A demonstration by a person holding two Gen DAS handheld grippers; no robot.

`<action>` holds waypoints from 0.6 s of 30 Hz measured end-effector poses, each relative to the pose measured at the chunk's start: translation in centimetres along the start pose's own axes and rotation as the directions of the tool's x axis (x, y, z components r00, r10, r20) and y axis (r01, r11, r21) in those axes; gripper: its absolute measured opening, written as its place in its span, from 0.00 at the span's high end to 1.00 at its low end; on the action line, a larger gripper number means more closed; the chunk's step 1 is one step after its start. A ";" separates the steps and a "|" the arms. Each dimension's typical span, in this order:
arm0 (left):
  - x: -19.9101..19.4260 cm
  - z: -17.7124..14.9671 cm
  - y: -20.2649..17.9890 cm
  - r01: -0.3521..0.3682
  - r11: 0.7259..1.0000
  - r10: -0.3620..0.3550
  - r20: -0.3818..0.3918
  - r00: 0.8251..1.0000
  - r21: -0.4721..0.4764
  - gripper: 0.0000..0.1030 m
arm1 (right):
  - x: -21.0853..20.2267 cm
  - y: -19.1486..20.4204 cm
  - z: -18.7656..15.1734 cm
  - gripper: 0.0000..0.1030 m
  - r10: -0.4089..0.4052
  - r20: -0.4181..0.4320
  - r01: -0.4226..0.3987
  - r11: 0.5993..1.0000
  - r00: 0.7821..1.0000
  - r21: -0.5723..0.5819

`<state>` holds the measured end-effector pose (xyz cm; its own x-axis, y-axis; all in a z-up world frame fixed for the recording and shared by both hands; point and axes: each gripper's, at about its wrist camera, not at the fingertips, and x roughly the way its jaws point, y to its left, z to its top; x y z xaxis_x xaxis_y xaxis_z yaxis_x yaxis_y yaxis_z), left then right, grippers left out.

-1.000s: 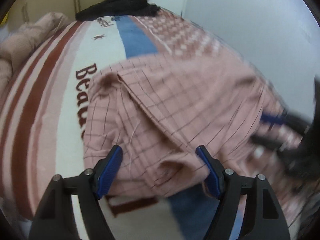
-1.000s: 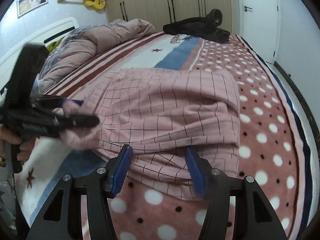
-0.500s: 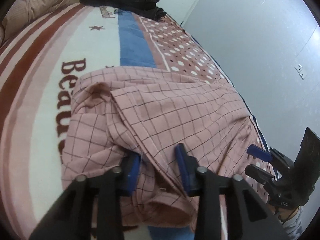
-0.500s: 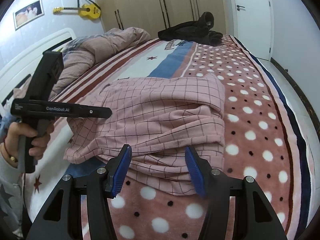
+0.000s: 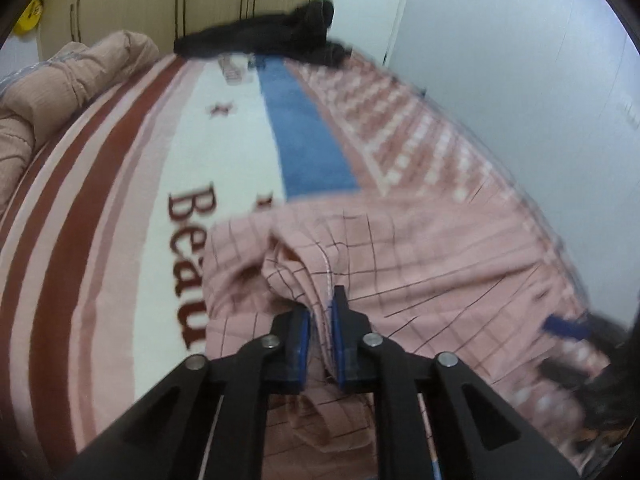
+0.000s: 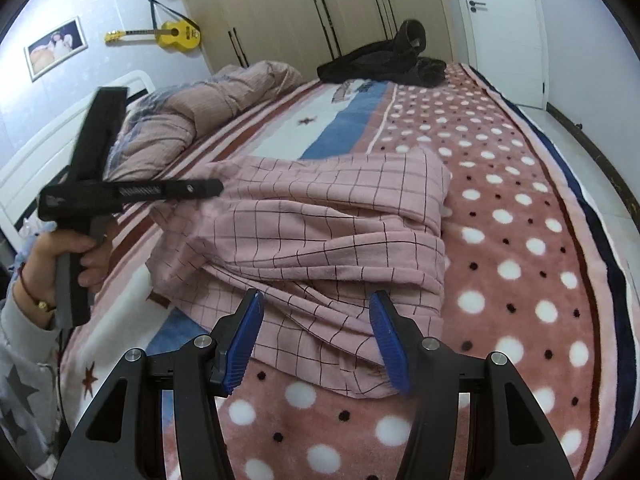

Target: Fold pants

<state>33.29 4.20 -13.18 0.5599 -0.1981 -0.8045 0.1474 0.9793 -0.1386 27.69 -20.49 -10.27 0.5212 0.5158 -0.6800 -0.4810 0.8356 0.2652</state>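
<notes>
Bed, items left to right.

Photo (image 6: 56,49): on the wall, far left. Guitar (image 6: 160,33): yellow, hung beside it.

Left hand (image 6: 74,254): grips the handle of the left gripper (image 5: 320,316). Jaws closed on a raised ridge of the pants, blue pads pressing the cloth from both sides.

Quilt (image 6: 208,112): pink, bunched toward the headboard side.

Blanket (image 6: 520,240): covers the bed; striped and lettered on the left, blue band in the middle, dotted on the right.

Pants (image 6: 320,236): pink check, crumpled in folds on the middle of the blanket, across the blue band and the dots.

Right gripper (image 6: 316,340): jaws wide apart, pads either side of the near edge of the pants, gripping nothing.

Dark clothes (image 6: 384,60): heaped at the far end of the bed.

Door (image 6: 504,20): white, far right.
</notes>
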 end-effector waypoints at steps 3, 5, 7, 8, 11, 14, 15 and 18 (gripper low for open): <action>0.5 -1.0 0.3 -0.030 1.000 0.030 -0.006 1.000 -0.008 0.64 | 0.0 0.3 -0.2 0.51 -0.007 -0.006 0.007 1.000 1.000 -0.022; -0.5 -1.2 0.7 -0.026 1.000 0.026 0.010 1.000 -0.012 0.55 | -1.0 0.3 -0.1 0.51 -0.002 0.013 0.002 0.999 1.000 -0.035; -1.5 -1.2 0.9 -0.034 0.999 0.034 0.034 0.999 -0.009 0.49 | -2.2 0.0 0.3 0.51 -0.008 0.047 0.009 0.999 0.999 -0.038; -1.9 -1.1 0.9 -0.039 0.999 0.039 0.048 0.998 -0.010 0.47 | -2.7 -0.3 0.8 0.51 -0.022 0.069 0.025 0.999 0.997 -0.039; -2.9 -0.9 1.3 -0.006 0.999 0.009 0.072 0.997 -0.039 0.46 | -2.8 -1.5 2.4 0.52 -0.071 0.093 0.075 0.996 0.993 -0.039; -3.2 -1.0 1.3 0.035 0.998 -0.030 0.079 0.996 -0.057 0.43 | -1.3 -2.5 3.6 0.70 -0.072 0.072 0.077 0.995 0.995 -0.063; -3.1 -1.2 1.2 0.041 0.998 -0.037 0.073 0.997 -0.053 0.43 | -0.8 -2.6 3.9 0.73 -0.070 0.064 0.075 0.994 0.995 -0.077; -2.7 -1.7 0.7 0.048 0.998 -0.045 0.054 0.997 -0.043 0.43 | 1.2 -3.2 4.1 0.77 -0.090 0.012 0.091 0.991 0.996 -0.103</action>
<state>30.52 5.53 -12.04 0.5962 -0.2442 -0.7648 0.1383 0.9696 -0.2018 32.76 -21.77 -9.16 0.5708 0.4408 -0.6928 -0.5019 0.8550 0.1304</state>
